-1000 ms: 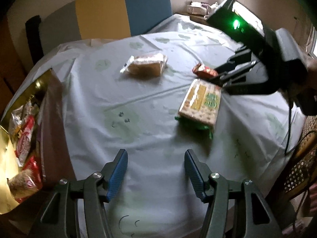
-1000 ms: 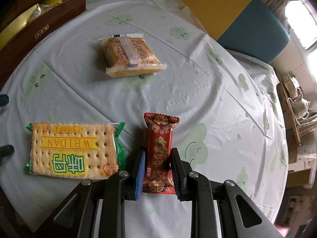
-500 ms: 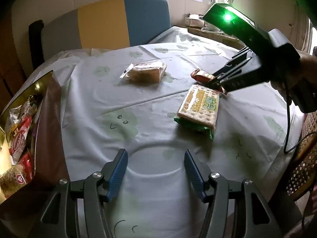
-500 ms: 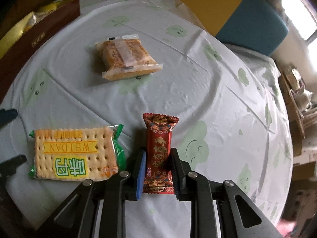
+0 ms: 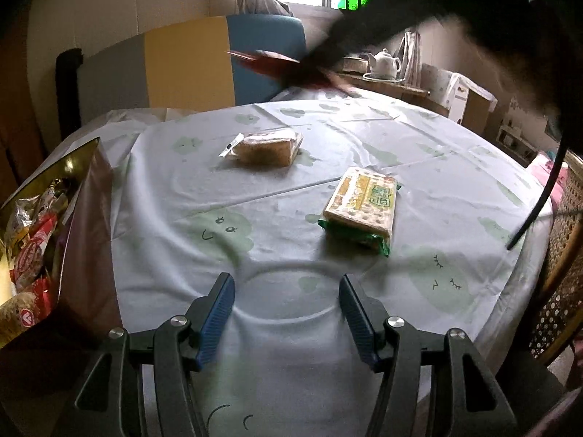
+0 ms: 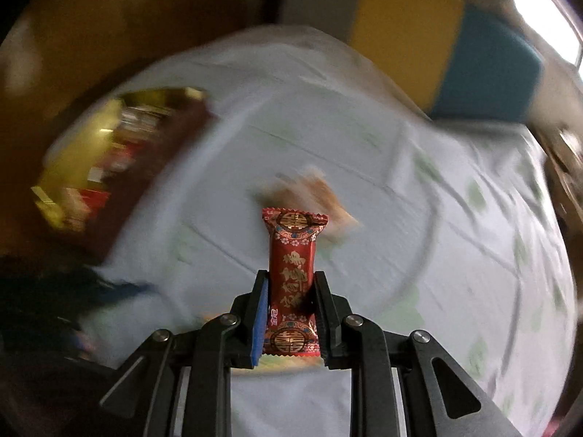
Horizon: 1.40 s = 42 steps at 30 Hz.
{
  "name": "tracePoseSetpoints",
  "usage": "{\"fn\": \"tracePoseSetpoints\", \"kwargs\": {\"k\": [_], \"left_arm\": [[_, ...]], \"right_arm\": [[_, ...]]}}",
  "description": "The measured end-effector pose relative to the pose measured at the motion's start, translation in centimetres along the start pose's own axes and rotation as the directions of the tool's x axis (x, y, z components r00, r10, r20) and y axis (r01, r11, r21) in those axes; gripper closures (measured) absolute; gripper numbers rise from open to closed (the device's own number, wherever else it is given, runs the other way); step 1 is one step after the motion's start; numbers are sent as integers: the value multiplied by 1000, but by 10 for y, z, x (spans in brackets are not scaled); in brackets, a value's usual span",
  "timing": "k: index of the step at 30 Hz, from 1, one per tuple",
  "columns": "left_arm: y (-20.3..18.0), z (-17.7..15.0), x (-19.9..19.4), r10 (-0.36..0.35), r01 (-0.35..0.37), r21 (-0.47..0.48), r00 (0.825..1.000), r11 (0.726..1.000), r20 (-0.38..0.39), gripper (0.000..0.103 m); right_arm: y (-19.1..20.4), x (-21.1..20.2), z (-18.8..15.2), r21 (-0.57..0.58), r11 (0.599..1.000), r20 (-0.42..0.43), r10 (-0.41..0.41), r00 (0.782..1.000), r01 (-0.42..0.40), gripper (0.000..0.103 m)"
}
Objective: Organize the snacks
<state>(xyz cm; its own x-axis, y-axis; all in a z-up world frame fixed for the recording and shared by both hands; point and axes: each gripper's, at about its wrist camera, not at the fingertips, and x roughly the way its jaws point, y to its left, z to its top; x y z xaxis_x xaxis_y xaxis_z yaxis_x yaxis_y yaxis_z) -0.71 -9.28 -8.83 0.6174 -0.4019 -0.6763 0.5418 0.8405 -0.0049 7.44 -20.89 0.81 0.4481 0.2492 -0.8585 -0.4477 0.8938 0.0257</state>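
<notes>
My right gripper [image 6: 290, 284] is shut on a red snack packet [image 6: 293, 255] with gold print, held in the air above the table. From the left wrist view the same red packet [image 5: 269, 63] shows as a blur high over the far side, under the dark right gripper [image 5: 320, 63]. My left gripper [image 5: 286, 307] stands open near the table's front edge with nothing between its fingers. A cracker pack [image 5: 362, 204] with green ends lies right of centre. A clear-wrapped cake [image 5: 264, 147] lies farther back. The snack box [image 5: 87, 196] with a gold lining stands at the left.
The round table wears a pale cloth [image 5: 255, 255] with green cloud faces. A yellow and blue chair back [image 5: 204, 62] stands behind it. A teapot [image 5: 384, 63] sits on a side shelf at the back right. A wicker chair [image 5: 561, 262] is at the right edge.
My right gripper has lifted the red packet off the cloth and swung it up and towards the left. The left gripper has tilted up a little, showing more of the room.
</notes>
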Motion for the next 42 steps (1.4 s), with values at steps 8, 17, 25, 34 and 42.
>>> {"fn": "tracePoseSetpoints", "kwargs": {"k": [8,17,25,34,42], "left_arm": [[2,-4,-5,-20,20,-8,999,1000,28,42],[3,-7,-8,-33,33,-13,999,999,43,43],[2,-7,-7,-29,29,-12,999,999,38,43],[1,-5,-5,-24,24,-9,999,1000,29,42],[1,-3,-2,-17,17,-6,1000,1000,18,42]], "right_arm": [[101,5,73,-257,932,-19,260,965,-256,80],[155,50,97,-312,892,-113,308,944,-329,75],[152,44,89,-295,904,-91,297,950,-311,59],[78,22,46,-158,956,-42,245,969,-248,55],[4,23,-12,45,986,-80,161,984,-158,50]]}}
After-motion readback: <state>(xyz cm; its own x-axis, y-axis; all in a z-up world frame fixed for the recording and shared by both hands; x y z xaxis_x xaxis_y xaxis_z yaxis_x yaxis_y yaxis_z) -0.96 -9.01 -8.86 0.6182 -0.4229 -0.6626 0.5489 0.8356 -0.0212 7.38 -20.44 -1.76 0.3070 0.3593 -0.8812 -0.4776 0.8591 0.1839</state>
